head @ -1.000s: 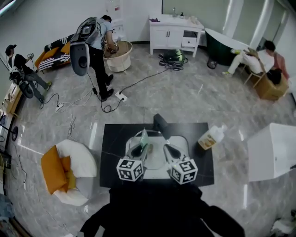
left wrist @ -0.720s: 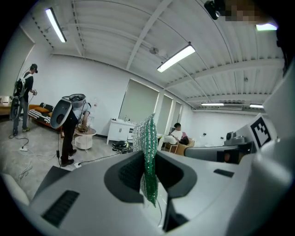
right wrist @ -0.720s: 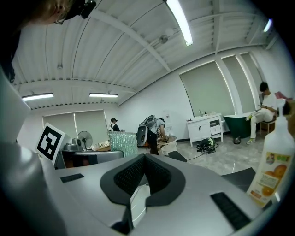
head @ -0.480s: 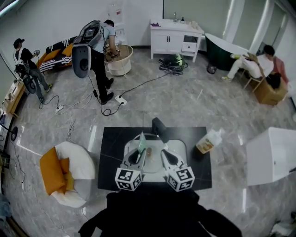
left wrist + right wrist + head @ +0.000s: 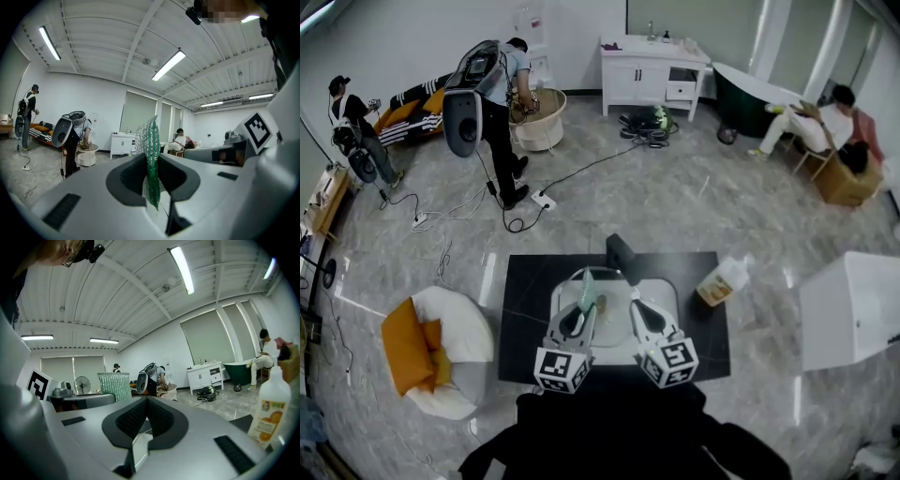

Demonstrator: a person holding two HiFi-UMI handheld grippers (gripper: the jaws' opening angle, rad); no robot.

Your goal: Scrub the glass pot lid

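My left gripper (image 5: pixel 580 313) is shut on a green scrub pad (image 5: pixel 589 285), which stands upright between the jaws (image 5: pixel 151 159). It hovers over the glass pot lid (image 5: pixel 609 325), a clear round disc lying in the white basin (image 5: pixel 672 291). My right gripper (image 5: pixel 636 307) is at the lid's right side with its jaws shut. A shiny strip of the lid's rim (image 5: pixel 139 452) shows low between them. The right gripper view also catches the scrub pad (image 5: pixel 114 386) off to its left.
The basin sits on a black table (image 5: pixel 523 286). A dark block (image 5: pixel 622 254) stands at the basin's far edge. A detergent bottle (image 5: pixel 720 279) lies at the table's right (image 5: pixel 272 404). An orange-and-white seat (image 5: pixel 441 347) is left of the table. Several people are farther off.
Both grippers have shifted slightly toward me in the head view. The scrub pad stays in the left jaws and the right jaws stay at the lid's rim.
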